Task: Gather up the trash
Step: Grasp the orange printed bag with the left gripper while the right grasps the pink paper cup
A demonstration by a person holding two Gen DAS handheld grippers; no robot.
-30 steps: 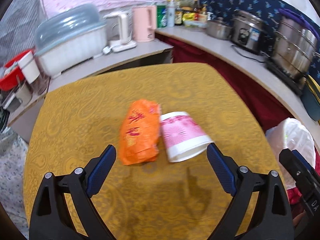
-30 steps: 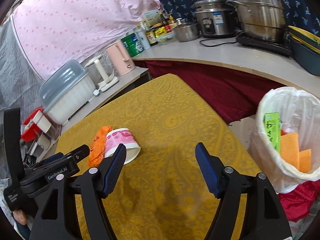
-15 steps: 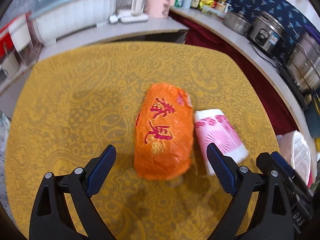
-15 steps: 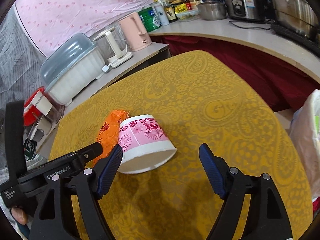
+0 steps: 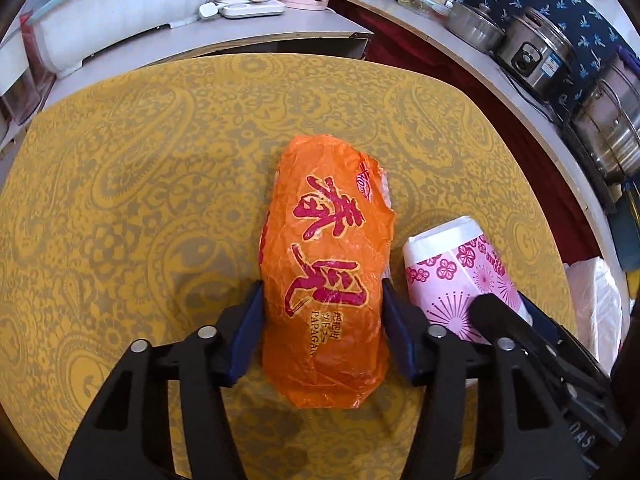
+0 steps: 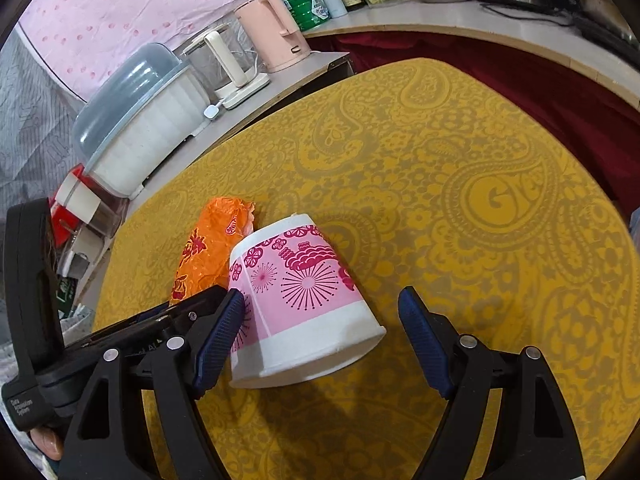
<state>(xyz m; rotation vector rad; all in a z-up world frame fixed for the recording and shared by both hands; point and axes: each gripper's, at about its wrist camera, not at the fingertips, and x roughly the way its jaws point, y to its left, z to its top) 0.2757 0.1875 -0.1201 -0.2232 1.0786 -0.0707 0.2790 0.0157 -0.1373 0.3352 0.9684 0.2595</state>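
Left black two-finger gripper (image 5: 322,328), blue pads: jaws closing, pads flanking orange plastic wrapper (image 5: 326,280). Right black gripper (image 6: 322,336): jaws wide, angled downward.

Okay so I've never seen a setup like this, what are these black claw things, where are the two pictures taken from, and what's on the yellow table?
No robot here: a person holds a two-finger clamp in each hand, each carrying its own camera looking along the fingers. The left-hand view shows the left gripper closing around an orange plastic bag, its blue pads at the bag's sides. The right-hand view shows the right gripper open around a pink-patterned paper cup lying on its side; one pad is at the cup, the other stands clear. Both pieces of trash lie side by side on the yellow patterned tablecloth.
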